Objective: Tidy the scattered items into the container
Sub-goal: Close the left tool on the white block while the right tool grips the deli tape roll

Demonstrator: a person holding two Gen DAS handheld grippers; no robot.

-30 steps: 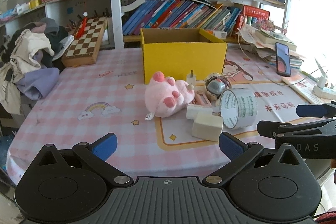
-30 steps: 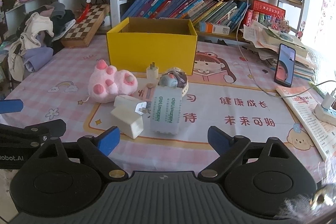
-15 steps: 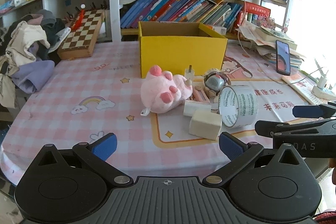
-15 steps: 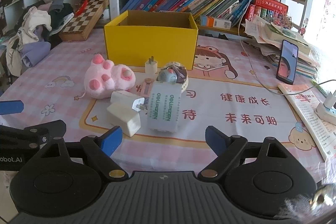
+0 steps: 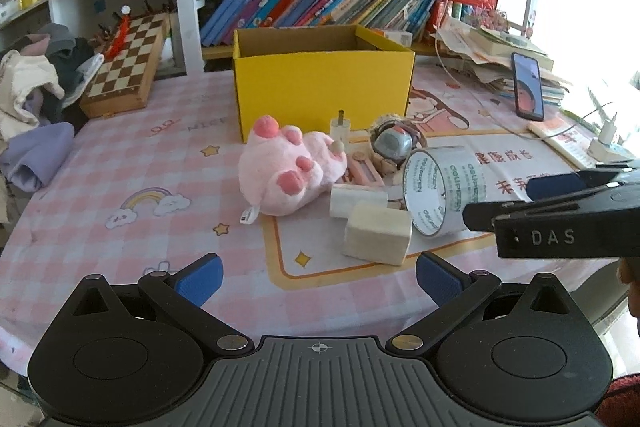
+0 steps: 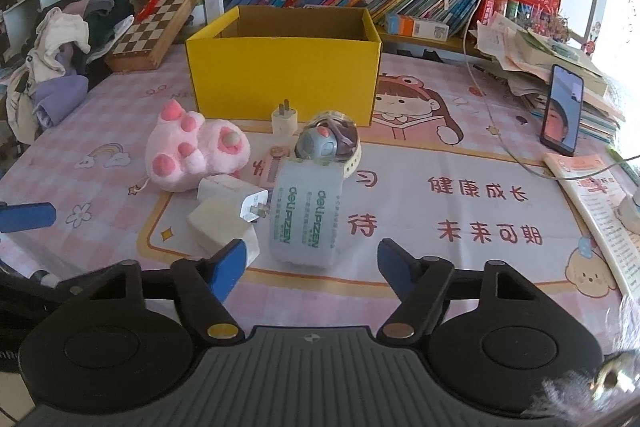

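Left wrist view: left gripper point(image 5: 318, 277) jaws apart, empty, short of the pink plush point(image 5: 286, 173) and tape roll point(image 5: 440, 193); yellow box point(image 5: 324, 87) behind.

Right wrist view: right gripper point(image 6: 310, 267) jaws, just narrowed, unclamped; tape roll point(image 6: 306, 215) apparently just beyond the tips.

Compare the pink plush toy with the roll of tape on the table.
The pink plush toy is soft, fuzzy and lumpy, while the roll of tape is a smooth, hollow cylinder. The toy is pink with darker paw pads; the tape is pale with green lettering. The toy lies nearer the yellow box; the tape stands on its edge closer to the camera. Both are still outside the box.
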